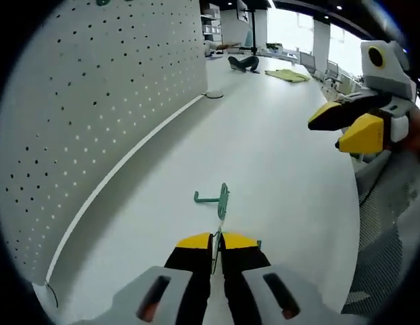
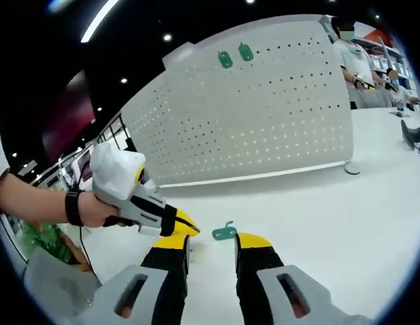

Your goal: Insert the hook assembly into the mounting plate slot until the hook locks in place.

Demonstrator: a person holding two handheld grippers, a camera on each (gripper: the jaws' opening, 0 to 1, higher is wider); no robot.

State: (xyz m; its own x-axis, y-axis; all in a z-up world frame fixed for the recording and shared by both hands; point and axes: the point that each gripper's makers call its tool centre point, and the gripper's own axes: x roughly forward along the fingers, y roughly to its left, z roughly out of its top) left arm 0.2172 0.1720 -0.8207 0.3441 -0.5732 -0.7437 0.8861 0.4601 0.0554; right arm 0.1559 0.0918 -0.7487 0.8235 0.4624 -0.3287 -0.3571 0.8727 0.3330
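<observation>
The green hook assembly (image 1: 222,198) sticks out just past my left gripper (image 1: 218,242). Its thin plate runs down between the yellow fingertips (image 1: 195,241), which are shut on it. The hook's bent arm points left, low over the white table (image 1: 277,169). In the right gripper view the green hook (image 2: 224,232) lies just beyond my open right gripper (image 2: 213,242), with the left gripper (image 2: 186,227) coming in from the left, held by a hand. The white perforated mounting panel (image 1: 95,101) stands upright along the table's left side; this panel (image 2: 264,108) carries two green hooks (image 2: 235,55) near its top.
My right gripper (image 1: 345,125) hovers at the right of the left gripper view, above the table's edge. A small round fitting (image 1: 214,95) sits on the table by the panel's far end. People (image 2: 348,61) stand behind the panel. Desks and clutter (image 1: 287,74) lie farther back.
</observation>
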